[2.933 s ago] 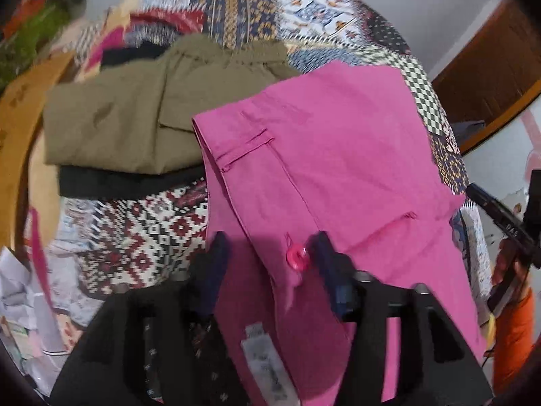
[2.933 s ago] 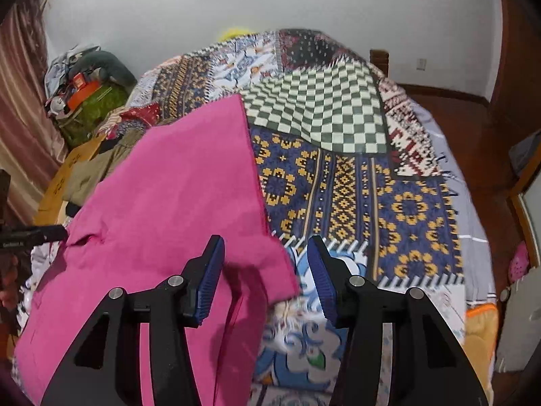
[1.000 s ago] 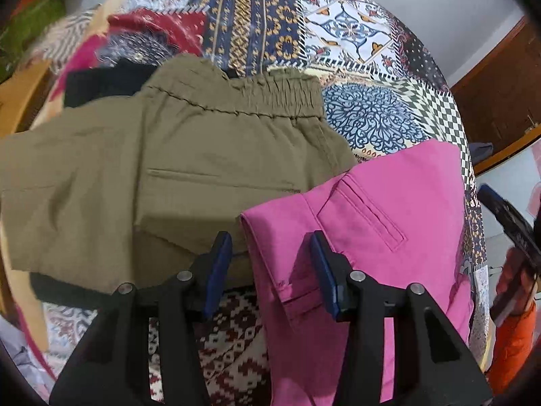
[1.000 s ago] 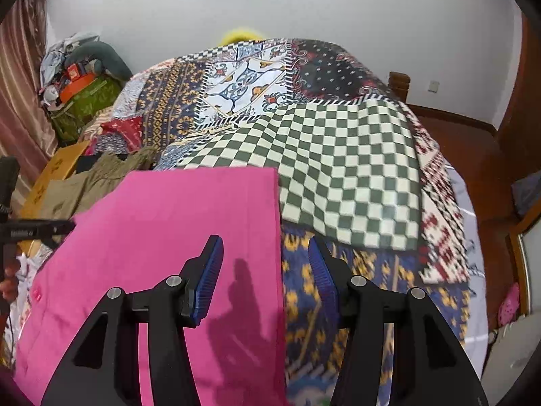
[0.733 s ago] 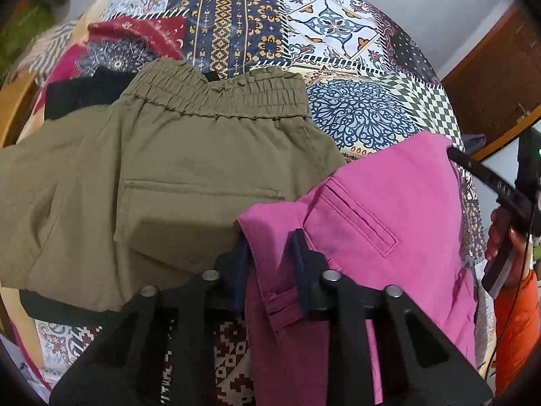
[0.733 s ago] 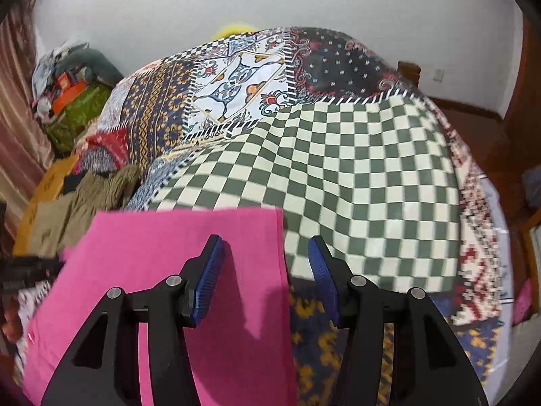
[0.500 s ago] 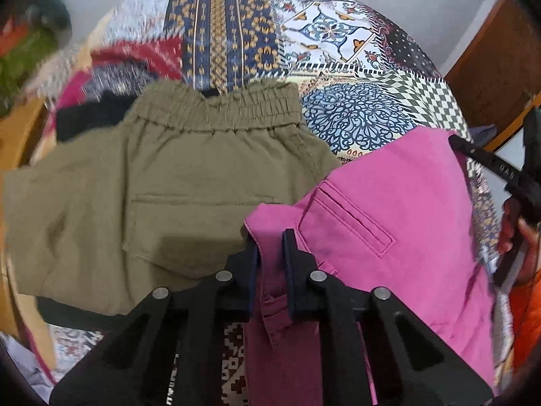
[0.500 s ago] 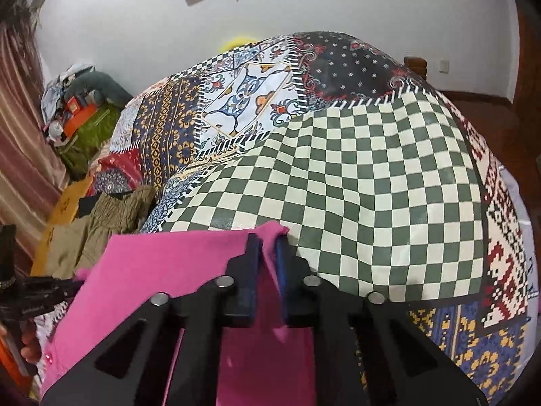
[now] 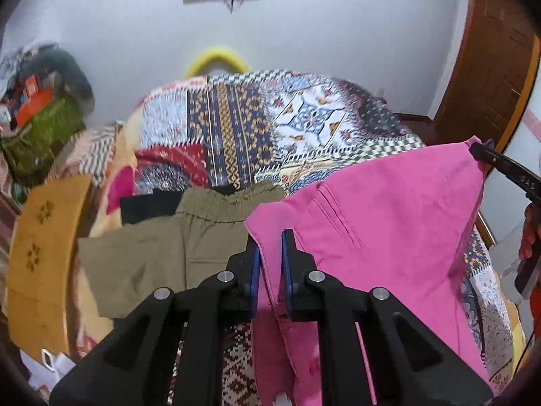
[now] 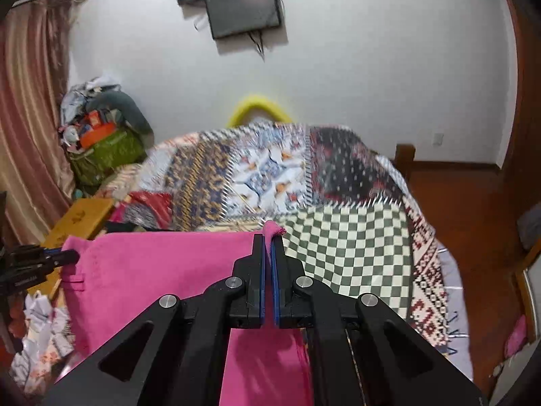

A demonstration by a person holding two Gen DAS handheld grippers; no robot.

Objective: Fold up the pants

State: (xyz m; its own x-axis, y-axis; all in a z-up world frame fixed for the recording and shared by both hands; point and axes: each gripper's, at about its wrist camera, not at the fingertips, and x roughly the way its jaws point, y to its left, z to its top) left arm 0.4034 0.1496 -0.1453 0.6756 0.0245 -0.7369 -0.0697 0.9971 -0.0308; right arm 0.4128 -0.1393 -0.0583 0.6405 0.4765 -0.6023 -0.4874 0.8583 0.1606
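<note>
The pink pants hang lifted above the patchwork bed. My left gripper is shut on their waistband corner, next to a back pocket slit. My right gripper is shut on the other corner of the pink pants, with a tip of cloth poking out above the fingers. In the left wrist view the right gripper shows at the far right holding that corner. In the right wrist view the left gripper shows at the far left on the cloth's edge.
Folded olive pants lie on a black garment on the bed's left side. A yellow-brown wooden board borders the bed. A green bag of clutter stands by the curtain. A dark screen hangs on the wall.
Both grippers closed on the pink pants' upper corners and raised them off the bed. Both views have tilted up toward the wall.
</note>
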